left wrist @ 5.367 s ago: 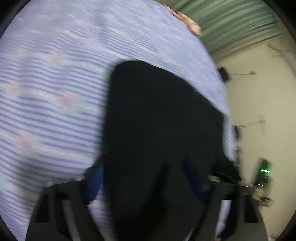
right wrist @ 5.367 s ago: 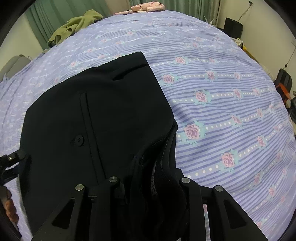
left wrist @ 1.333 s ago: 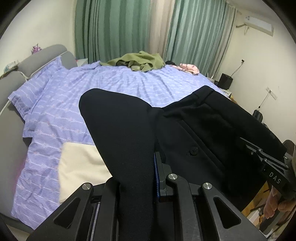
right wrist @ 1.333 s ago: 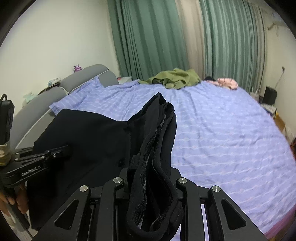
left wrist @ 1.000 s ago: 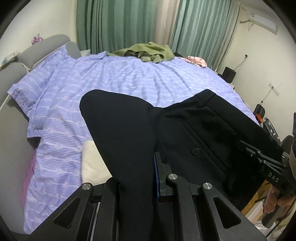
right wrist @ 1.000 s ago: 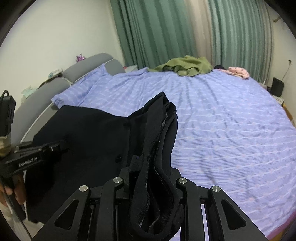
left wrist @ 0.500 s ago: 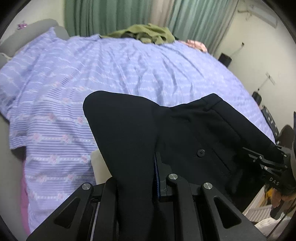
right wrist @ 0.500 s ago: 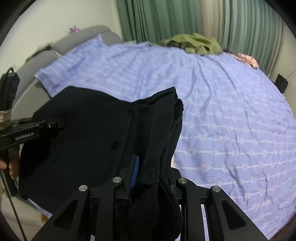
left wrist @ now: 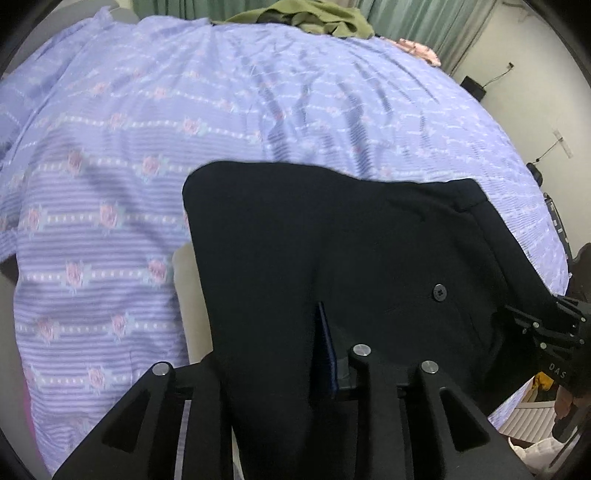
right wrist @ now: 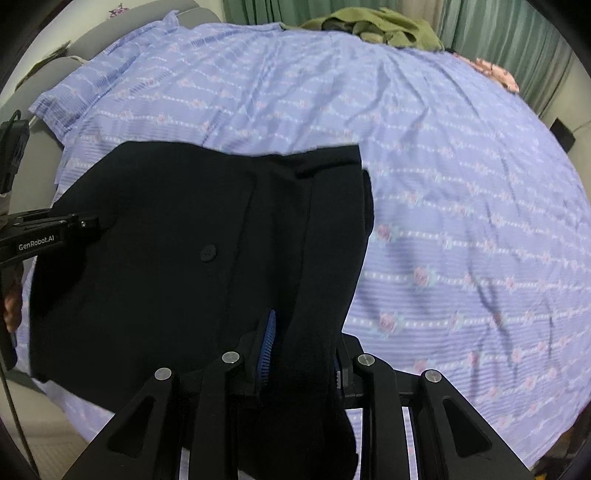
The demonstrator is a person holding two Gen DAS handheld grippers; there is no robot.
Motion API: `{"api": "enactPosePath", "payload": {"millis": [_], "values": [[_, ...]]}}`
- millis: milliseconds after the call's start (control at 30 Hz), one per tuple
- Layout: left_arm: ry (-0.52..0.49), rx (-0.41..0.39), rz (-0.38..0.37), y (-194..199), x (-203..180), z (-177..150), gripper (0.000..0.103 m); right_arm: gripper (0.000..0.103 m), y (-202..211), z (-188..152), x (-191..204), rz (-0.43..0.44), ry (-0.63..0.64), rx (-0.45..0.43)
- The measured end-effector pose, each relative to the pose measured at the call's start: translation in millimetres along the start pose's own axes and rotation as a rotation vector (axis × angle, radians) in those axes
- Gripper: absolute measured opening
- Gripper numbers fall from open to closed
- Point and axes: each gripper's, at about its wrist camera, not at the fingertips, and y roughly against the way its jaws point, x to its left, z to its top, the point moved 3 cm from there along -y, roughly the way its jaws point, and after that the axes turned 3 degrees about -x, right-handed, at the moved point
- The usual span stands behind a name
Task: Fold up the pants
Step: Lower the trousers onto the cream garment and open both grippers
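Observation:
Black pants [left wrist: 351,240] hang folded between both grippers, low over the lilac flowered bed sheet [left wrist: 221,110]. My left gripper [left wrist: 273,354] has its jaws opening; the pants' fabric still lies between them and drapes over the left finger, with the right blue pad [left wrist: 327,350] showing bare. My right gripper [right wrist: 301,350] is shut on the bunched waistband end of the pants [right wrist: 166,221]. Each gripper shows at the other view's edge: the left gripper [right wrist: 55,236] and the right gripper [left wrist: 546,332]. A back-pocket button [left wrist: 439,292] faces up.
An olive green garment [right wrist: 376,26] and a small pink garment [right wrist: 495,72] lie at the bed's far end by green curtains. A grey headboard [right wrist: 110,29] runs along the left. A cream strip of mattress [left wrist: 184,295] shows at the near edge. A hand [right wrist: 11,306] holds the left gripper.
Both grippers have come down toward the bed with the pants, tilting more downward. The left gripper's jaws have widened; the right gripper's hold looks the same.

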Motion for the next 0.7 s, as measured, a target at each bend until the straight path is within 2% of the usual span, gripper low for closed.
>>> {"api": "enactPosePath", "payload": {"millis": [100,167,233,267,333,400,467,500,567,633,700], "values": [[0.018,0.023,0.037,0.6,3.7,-5.3,0.038,0.028,-5.1,-10.2,-4.5,0.024,-0.027,0.055],[0.045,0.036,0.072,3.2,9.3,-10.6,0.045,0.038,-5.8,-16.5,-10.4,0.014,-0.049,0.086],[0.048,0.008,0.200,14.6,15.7,-16.0,0.049,0.047,-2.6,-20.7,-15.8,-0.030,-0.044,0.089],[0.043,-0.013,0.269,22.1,17.2,-17.8,0.052,0.047,1.2,-23.0,-18.3,-0.053,-0.032,0.082],[0.037,-0.038,0.326,40.1,16.0,-24.0,0.056,0.048,11.1,-26.7,-23.9,-0.097,-0.008,0.065],[0.014,-0.057,0.360,59.3,1.6,-31.3,0.061,0.048,26.8,-31.2,-31.8,-0.128,0.014,0.042],[-0.001,-0.082,0.378,78.0,-17.0,-37.8,0.069,0.050,45.3,-34.1,-36.9,-0.120,0.028,0.003],[-0.001,-0.102,0.382,91.3,-31.3,-40.8,0.071,0.055,54.8,-34.5,-40.4,-0.114,0.033,-0.015],[0.006,-0.134,0.389,110.5,-53.7,-44.2,0.078,0.073,84.3,-38.8,-51.2,-0.098,0.044,-0.078],[0.008,-0.176,0.405,135.9,-84.1,-47.0,0.085,0.080,113.0,-42.8,-63.9,-0.097,0.057,-0.136],[-0.006,-0.237,0.403,164.3,-119.4,-51.3,0.090,0.081,143.0,-47.6,-82.8,-0.105,0.061,-0.180]]}}
